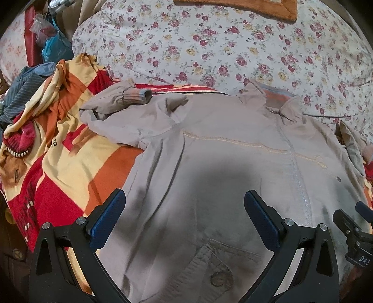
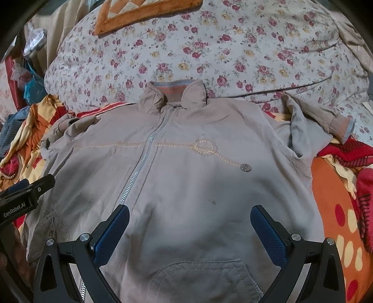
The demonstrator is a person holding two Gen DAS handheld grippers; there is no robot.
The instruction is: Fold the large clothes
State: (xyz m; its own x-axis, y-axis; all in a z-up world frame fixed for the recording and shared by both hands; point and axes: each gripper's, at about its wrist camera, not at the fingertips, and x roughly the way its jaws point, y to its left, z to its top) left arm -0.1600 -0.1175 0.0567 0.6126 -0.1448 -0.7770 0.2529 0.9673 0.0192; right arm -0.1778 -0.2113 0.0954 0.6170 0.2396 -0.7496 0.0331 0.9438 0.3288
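Note:
A beige zip-up jacket (image 1: 209, 151) (image 2: 186, 167) lies face up and zipped on the bed, collar (image 2: 172, 95) at the far side. Its left sleeve (image 1: 116, 102) is bunched toward the left, cuff pointing right. Its right sleeve (image 2: 314, 121) lies crumpled at the right, with a ribbed cuff. My left gripper (image 1: 184, 198) hovers open above the jacket's left half, near a buttoned pocket (image 1: 216, 268). My right gripper (image 2: 190, 213) hovers open over the lower front, just right of the zipper (image 2: 137, 172). Neither holds anything. Each gripper's edge shows in the other's view.
A red, orange and cream blanket (image 1: 58, 163) (image 2: 338, 209) lies under the jacket. Behind it sits a floral quilt (image 1: 209, 46) (image 2: 209, 53) with an orange mat (image 2: 144, 14) on top. Striped blue cloth (image 1: 25, 86) and bags (image 1: 56, 49) pile up at far left.

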